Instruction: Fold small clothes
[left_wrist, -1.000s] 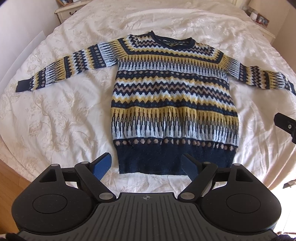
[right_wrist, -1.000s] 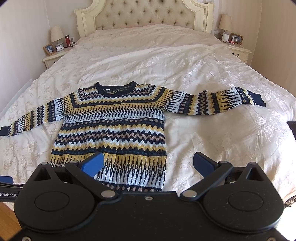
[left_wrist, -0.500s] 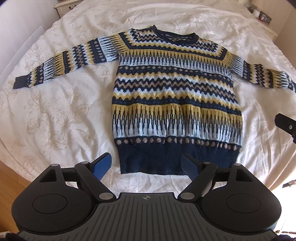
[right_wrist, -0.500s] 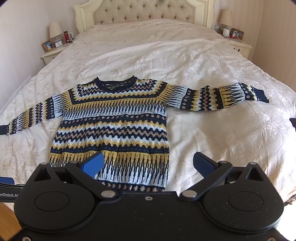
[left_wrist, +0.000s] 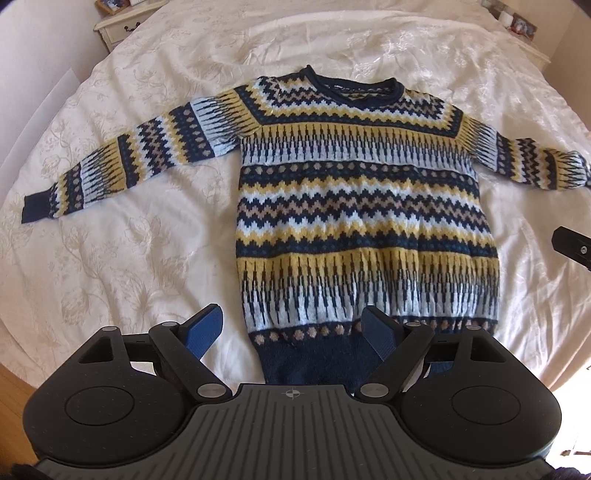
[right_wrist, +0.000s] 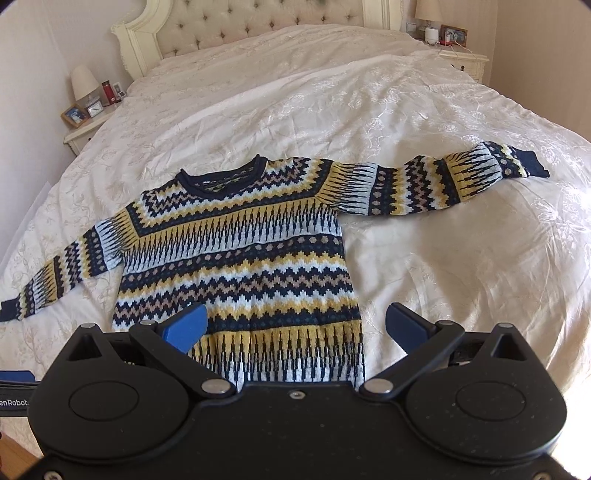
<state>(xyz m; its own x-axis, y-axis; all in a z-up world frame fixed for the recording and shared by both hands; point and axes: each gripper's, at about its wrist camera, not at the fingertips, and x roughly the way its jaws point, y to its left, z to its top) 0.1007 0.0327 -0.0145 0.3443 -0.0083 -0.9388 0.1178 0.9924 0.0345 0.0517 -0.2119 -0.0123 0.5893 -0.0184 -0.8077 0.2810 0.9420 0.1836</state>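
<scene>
now both hand-held grippers, left (left_wrist: 293, 332) and right (right_wrist: 295, 325), sit seemingly closer over the flat sweater (left_wrist: 365, 206), fingers spread, empty.

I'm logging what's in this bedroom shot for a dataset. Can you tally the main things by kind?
Sweaters: 1
Beds: 1
Nightstands: 2
Lamps: 2
Open grippers: 2
Total: 8

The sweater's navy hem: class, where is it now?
In the left wrist view, the navy hem lies low and central on the bedspread, between the open left tongs.
</scene>
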